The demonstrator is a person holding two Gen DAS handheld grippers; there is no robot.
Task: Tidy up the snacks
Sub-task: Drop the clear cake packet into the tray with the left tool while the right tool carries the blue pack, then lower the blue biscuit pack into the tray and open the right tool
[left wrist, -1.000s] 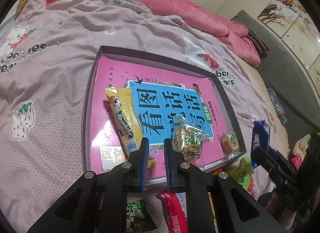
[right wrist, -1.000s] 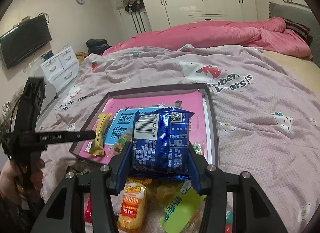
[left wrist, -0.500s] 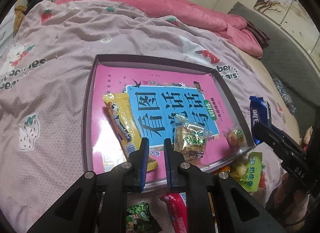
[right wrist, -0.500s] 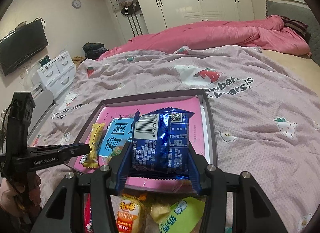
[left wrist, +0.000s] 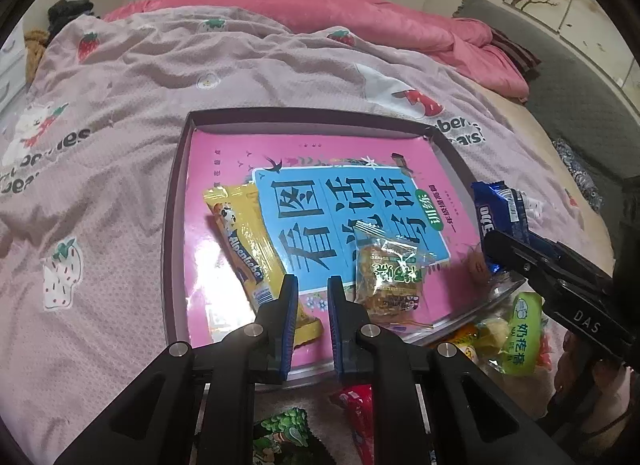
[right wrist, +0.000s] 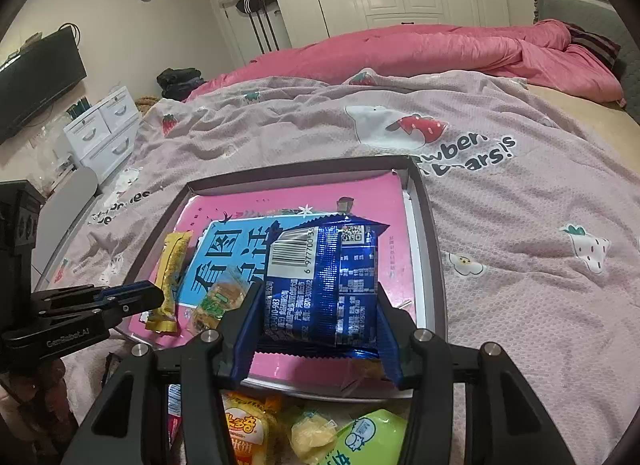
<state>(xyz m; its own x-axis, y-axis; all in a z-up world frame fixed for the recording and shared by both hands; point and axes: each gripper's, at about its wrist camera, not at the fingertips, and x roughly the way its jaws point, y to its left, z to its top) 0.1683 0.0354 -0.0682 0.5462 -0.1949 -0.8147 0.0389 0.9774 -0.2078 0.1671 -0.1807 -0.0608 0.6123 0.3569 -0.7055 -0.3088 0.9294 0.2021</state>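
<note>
A dark-rimmed tray (left wrist: pixel 174 225) (right wrist: pixel 435 257) lined with a pink and blue book lies on the bed. In it lie a yellow Alpenliebe bar (left wrist: pixel 248 249) (right wrist: pixel 170 277), a clear packet of brown snack (left wrist: pixel 386 271) (right wrist: pixel 218 297) and a small round sweet (left wrist: pixel 478 265). My right gripper (right wrist: pixel 320 305) is shut on a blue biscuit packet (right wrist: pixel 324 285) (left wrist: pixel 498 213), held over the tray's near right part. My left gripper (left wrist: pixel 313 289) is empty, its jaws a narrow gap apart, over the tray's near edge.
Loose snacks lie on the bed in front of the tray: a green packet (left wrist: pixel 520 329) (right wrist: pixel 360 441), an orange-yellow packet (right wrist: pixel 244 429), a yellow sweet (right wrist: pixel 312 435), a red packet (left wrist: pixel 356 417) and a dark green packet (left wrist: pixel 280 441). A pink duvet (right wrist: pixel 440 49) lies at the back.
My right gripper has carried the blue packet forward from the loose snacks to above the tray. My left gripper has stayed nearly still with the same narrow gap.
</note>
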